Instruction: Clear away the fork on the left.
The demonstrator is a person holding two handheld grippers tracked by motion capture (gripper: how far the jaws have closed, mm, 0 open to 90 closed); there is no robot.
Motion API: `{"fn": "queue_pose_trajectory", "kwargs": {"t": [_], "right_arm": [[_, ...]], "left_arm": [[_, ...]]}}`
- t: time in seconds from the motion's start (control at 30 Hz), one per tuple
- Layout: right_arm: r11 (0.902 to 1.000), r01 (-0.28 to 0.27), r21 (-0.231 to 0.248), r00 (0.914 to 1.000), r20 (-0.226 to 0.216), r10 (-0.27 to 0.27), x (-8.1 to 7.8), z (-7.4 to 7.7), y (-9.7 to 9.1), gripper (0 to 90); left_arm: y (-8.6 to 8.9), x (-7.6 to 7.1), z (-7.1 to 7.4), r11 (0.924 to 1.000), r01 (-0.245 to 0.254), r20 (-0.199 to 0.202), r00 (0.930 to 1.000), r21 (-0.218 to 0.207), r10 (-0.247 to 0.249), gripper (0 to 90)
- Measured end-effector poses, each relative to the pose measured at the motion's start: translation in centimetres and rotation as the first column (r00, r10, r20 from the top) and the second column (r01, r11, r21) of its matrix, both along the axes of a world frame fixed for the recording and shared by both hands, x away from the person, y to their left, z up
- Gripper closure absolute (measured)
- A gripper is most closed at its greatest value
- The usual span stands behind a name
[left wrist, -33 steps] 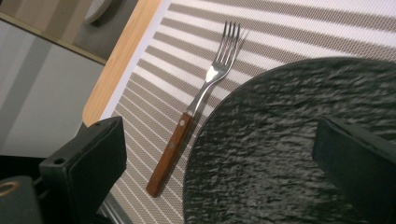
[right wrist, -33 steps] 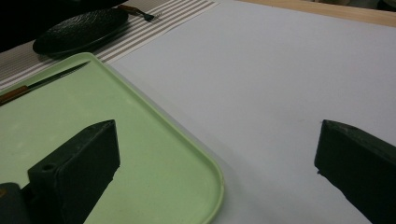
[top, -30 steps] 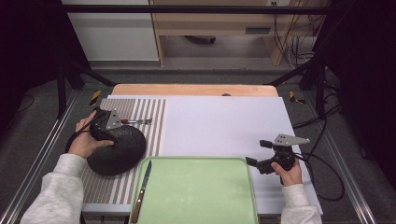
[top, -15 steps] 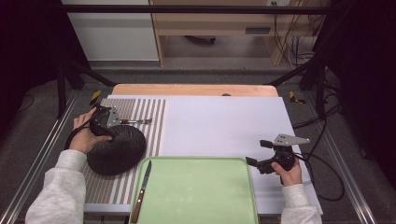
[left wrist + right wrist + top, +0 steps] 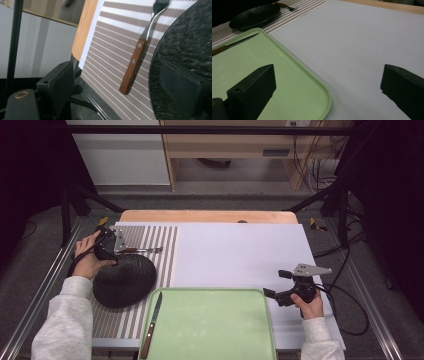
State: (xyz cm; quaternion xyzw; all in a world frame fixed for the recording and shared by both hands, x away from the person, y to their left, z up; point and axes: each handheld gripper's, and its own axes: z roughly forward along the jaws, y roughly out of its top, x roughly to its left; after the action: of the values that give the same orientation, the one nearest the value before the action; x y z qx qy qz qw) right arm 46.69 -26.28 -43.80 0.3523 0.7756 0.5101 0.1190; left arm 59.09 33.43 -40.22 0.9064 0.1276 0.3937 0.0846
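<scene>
Nearest the person, on the counter (image 5: 240,250): a green tray (image 5: 210,291) with a knife (image 5: 152,320) along its left rim, neither in play. Just off the tray's right rim, the right gripper (image 5: 276,284), parked low with its fingers (image 5: 259,82) spread wide over bare counter and nothing between them; well apart from the work. Further in on the left, a black plate (image 5: 125,280) on the striped placemat (image 5: 167,245). Just beyond the plate's far rim, the fork (image 5: 142,250), flat on the placemat, close beside the plate but seemingly not touching it. Runs left to right across the counter in the high view, wooden handle toward the left gripper (image 5: 114,249), tines pointing away to the right. Seen along the left gripper's own fingers (image 5: 57,85), starts at the handle's butt end in the gap between them and stretches straight away up the frame, the plate's rim crowding the right-hand finger. Left fingers have just been closing, yet stand fairly wide, pads not on the wood; handle between them but not gripped. Clearly the left hand's job, being right at the handle. Judged from this: needs a short push forward along the handle, keeping off the plate rim, before pinching across the handle's width.
</scene>
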Motion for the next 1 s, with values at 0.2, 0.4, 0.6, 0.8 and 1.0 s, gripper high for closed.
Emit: {"fn": "queue_pose_trajectory", "kwargs": {"t": [0.2,0.4,0.6,0.8,1.0], "right_arm": [[1.0,0.0,-0.003,1.0,-0.003,0.0,0.0,0.0,0.0,0.5],[1.0,0.002,-0.004,1.0,-0.004,-0.002,0.0,-0.1,0.1,0.5],[1.0,0.001,-0.002,1.0,-0.001,-0.001,0.0,0.0,0.0,0.5],[1.0,0.0,-0.007,1.0,-0.002,0.0,0.0,-0.1,0.0,0.5],[0.9999,0.002,-0.01,1.0,-0.004,-0.002,0.0,-0.1,0.1,0.5]], "left_arm": [[0.9,0.7,-0.7,0.9991,-0.006,-0.006,1.0,0.042,0.006,18.0],[1.1,1.2,-1.2,0.9967,0.003,-0.007,1.0,0.081,-0.002,20.7],[1.0,1.6,-1.4,0.994,0.008,0.005,0.9999,0.109,-0.009,23.8],[1.2,1.9,-1.9,0.9924,0.006,-0.022,0.9998,0.123,-0.004,29.3],[1.5,2.3,-2.5,0.9899,0.009,-0.042,0.9991,0.142,-0.003,32.0]]}}
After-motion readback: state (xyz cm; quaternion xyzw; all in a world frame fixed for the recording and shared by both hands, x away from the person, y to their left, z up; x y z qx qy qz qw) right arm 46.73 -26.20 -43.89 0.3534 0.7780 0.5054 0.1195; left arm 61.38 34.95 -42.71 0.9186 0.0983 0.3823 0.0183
